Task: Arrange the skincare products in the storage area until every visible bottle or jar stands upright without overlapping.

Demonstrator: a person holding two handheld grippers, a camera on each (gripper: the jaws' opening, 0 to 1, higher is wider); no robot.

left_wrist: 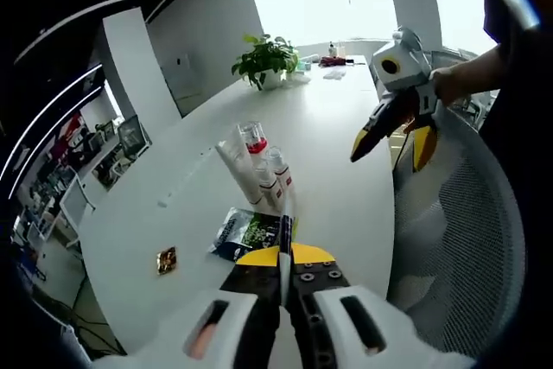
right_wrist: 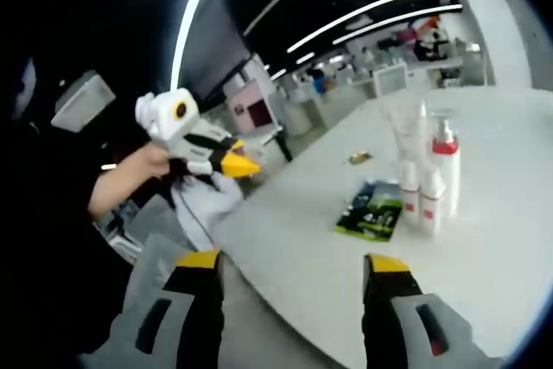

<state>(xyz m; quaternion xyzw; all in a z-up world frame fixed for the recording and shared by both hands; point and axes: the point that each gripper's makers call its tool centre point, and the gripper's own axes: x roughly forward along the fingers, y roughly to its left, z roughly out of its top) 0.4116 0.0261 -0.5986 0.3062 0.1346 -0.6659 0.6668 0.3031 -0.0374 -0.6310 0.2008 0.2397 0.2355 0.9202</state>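
Observation:
A tight cluster of skincare products stands on the white table [left_wrist: 328,127]: a tall clear bottle [left_wrist: 235,151], a pump bottle with a red collar [left_wrist: 253,137] and white tubes [left_wrist: 278,181]. The same cluster shows in the right gripper view, with the pump bottle [right_wrist: 445,170] and tubes [right_wrist: 413,200]. A green and black sachet [left_wrist: 246,231] lies flat in front of them. My left gripper [left_wrist: 283,252] is shut and empty, just short of the sachet. My right gripper [left_wrist: 389,155], held in a hand, hovers open off the table's edge, well apart from the bottles.
A small gold packet [left_wrist: 167,259] lies near the table's left edge. A potted plant [left_wrist: 266,62] and small items stand at the far end. A white mesh chair [left_wrist: 471,239] sits beside the table. My left gripper [right_wrist: 246,164] shows over office desks [right_wrist: 380,75].

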